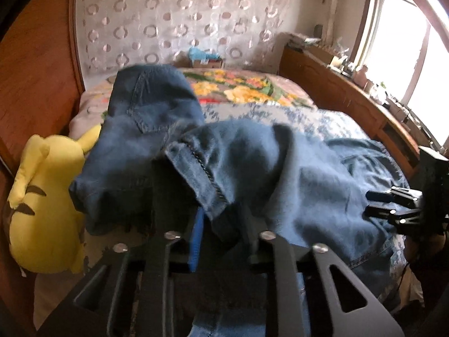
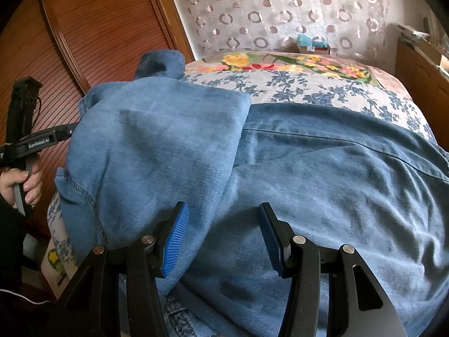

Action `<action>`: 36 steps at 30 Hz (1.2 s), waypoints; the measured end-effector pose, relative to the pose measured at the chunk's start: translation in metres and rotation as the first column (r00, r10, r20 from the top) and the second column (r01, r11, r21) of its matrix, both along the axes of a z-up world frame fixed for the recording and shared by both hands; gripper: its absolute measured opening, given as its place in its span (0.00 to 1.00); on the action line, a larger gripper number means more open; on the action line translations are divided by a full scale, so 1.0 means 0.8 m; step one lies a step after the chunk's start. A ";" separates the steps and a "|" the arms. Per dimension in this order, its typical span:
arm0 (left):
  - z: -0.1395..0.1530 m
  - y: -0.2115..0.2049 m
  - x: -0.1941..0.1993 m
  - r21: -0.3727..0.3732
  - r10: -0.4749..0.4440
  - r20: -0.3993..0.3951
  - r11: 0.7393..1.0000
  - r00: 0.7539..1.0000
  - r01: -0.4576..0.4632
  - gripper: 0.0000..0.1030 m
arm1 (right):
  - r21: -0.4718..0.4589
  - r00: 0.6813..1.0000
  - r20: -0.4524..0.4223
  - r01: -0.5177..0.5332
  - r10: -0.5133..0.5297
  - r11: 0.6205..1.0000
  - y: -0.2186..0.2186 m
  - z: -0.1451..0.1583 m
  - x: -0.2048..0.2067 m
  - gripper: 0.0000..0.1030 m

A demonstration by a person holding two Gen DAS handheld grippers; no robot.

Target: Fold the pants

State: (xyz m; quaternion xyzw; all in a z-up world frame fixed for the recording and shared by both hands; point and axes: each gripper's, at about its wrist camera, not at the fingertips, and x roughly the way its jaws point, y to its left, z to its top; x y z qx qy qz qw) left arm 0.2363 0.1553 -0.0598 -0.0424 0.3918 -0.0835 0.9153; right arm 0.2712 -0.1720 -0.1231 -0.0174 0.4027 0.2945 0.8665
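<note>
Blue denim pants (image 2: pixel 308 168) lie across the bed. A leg end with a stitched hem (image 1: pixel 202 168) is lifted and drapes over my left gripper (image 1: pixel 221 219), whose fingers are closed on the cloth; one blue pad (image 1: pixel 196 241) shows under the fabric. In the right wrist view that raised leg (image 2: pixel 146 146) hangs over the rest of the pants, with the left gripper (image 2: pixel 67 132) behind it. My right gripper (image 2: pixel 221 238) is open just above the denim with nothing between its blue pads (image 2: pixel 174 241). It also shows at the right edge of the left wrist view (image 1: pixel 376 205).
The bed has a blue-flowered sheet (image 2: pixel 308 87) and a floral blanket (image 1: pixel 238 87) at the far end. A yellow plush toy (image 1: pixel 45 202) lies at the bed's left edge. A wooden wardrobe (image 2: pixel 98 28) stands left, a wooden sideboard (image 1: pixel 350 98) and window right.
</note>
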 end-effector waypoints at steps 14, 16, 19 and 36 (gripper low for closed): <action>0.079 0.031 0.007 0.031 0.053 0.099 0.998 0.994 -0.056 0.06 | 0.003 1.000 0.005 0.001 -0.001 1.000 -0.007 -0.001 -0.005 0.52; 0.073 0.030 0.018 0.067 0.062 0.090 0.995 0.994 -0.068 0.06 | 0.001 1.000 0.007 0.001 -0.001 1.000 -0.007 0.000 -0.006 0.52; 0.056 0.030 0.035 0.111 0.082 0.045 0.990 0.996 -0.087 0.12 | 0.002 1.000 0.009 0.006 -0.006 1.000 -0.009 0.001 -0.005 0.52; 0.050 -0.001 -0.038 0.089 0.060 0.102 0.994 0.993 -0.069 0.46 | -0.028 0.987 0.077 0.147 -0.144 0.989 -0.077 0.020 -0.037 0.52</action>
